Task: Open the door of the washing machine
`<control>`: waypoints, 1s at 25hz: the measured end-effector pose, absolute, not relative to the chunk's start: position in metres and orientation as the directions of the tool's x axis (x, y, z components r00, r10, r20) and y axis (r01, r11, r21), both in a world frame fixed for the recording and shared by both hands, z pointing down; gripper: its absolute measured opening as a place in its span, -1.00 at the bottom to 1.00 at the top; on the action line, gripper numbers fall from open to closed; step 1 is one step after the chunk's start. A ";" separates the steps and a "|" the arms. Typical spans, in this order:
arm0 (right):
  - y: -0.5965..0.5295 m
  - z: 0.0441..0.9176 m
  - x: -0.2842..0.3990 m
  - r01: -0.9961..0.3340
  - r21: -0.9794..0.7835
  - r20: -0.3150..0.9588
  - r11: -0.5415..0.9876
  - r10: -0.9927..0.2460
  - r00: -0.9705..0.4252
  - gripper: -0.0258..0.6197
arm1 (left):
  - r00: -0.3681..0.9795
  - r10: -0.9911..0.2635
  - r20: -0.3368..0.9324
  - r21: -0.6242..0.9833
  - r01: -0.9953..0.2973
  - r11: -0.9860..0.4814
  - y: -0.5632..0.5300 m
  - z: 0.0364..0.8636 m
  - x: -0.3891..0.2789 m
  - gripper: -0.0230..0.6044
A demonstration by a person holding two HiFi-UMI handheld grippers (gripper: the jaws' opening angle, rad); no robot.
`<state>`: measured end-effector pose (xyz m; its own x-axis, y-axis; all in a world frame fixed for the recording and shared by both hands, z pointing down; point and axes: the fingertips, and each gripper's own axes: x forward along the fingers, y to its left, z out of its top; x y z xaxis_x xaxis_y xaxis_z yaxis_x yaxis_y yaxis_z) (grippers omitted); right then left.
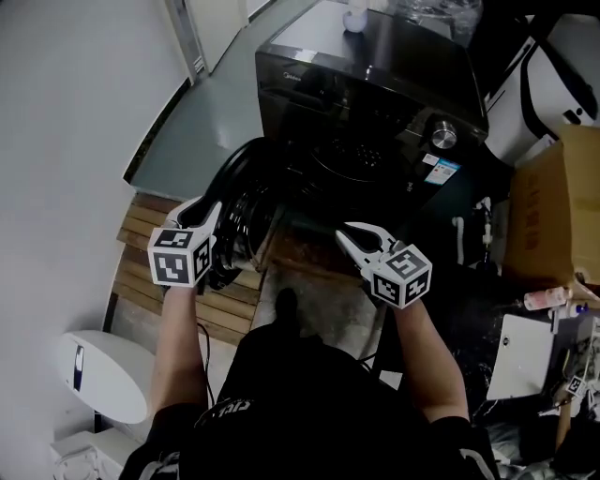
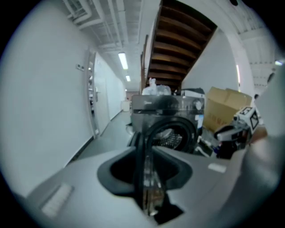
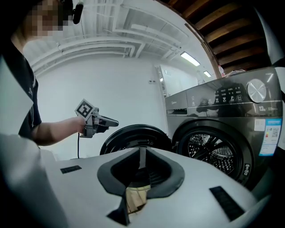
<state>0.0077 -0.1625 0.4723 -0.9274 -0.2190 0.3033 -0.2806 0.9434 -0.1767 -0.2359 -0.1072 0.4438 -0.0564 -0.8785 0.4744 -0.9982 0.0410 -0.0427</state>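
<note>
Head view first: there's one dark front-loader washing machine (image 1: 375, 103), and its one round door (image 1: 242, 202) is swung wide open to the left, over some wooden slats (image 1: 141, 239). Two grippers are in shot, one per hand. The left gripper (image 1: 210, 210) sits right over the door's rim. The right gripper (image 1: 349, 234) is off to the right of the door, in front of the machine, touching nothing. There's one white bottle (image 1: 355, 15) on top of the machine, one cardboard box (image 1: 553, 206) to its right, and one white round thing (image 1: 98, 370) down at the bottom left.

Left gripper view: the jaws are roughly halfway apart and the door's edge lines up in the gap, seen edge-on with the machine behind it. I can't tell from here whether the pads touch it. There are two strip lights (image 2: 122, 60) on the corridor ceiling and one wooden staircase (image 2: 178, 49) overhead.

Right gripper view: the jaws are nearly together, just a thin slit with nothing in it. The open drum (image 3: 216, 147) is on the right with one big knob (image 3: 256, 91) above it, and the door is on the left. The left gripper shows here too. Its tips hang just above the door's top rim with white wall in between, so it isn't gripping the door.
</note>
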 end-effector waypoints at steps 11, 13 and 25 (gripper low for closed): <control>-0.219 0.441 0.006 -0.350 -0.128 0.283 0.928 -0.304 -0.910 -0.82 | 0.182 -0.913 0.364 0.056 -0.983 -0.173 -0.198 0.412 -0.181 -0.56; -0.231 0.437 0.003 -0.365 -0.122 0.280 0.923 -0.321 -0.905 -0.83 | 0.222 -0.911 0.348 0.064 -0.975 -0.213 -0.215 0.406 -0.174 -0.58; -0.295 0.403 -0.025 -0.485 -0.096 0.266 0.869 -0.447 -0.854 -0.83 | 0.348 -0.914 0.209 0.059 -0.937 -0.343 -0.285 0.369 -0.182 -0.71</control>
<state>-0.0246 -0.2952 0.4034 -0.8539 -0.4473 0.2662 -0.4852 0.8691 -0.0961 -0.1815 -0.2851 0.3688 0.3479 -0.9139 0.2093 -0.9373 -0.3433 0.0591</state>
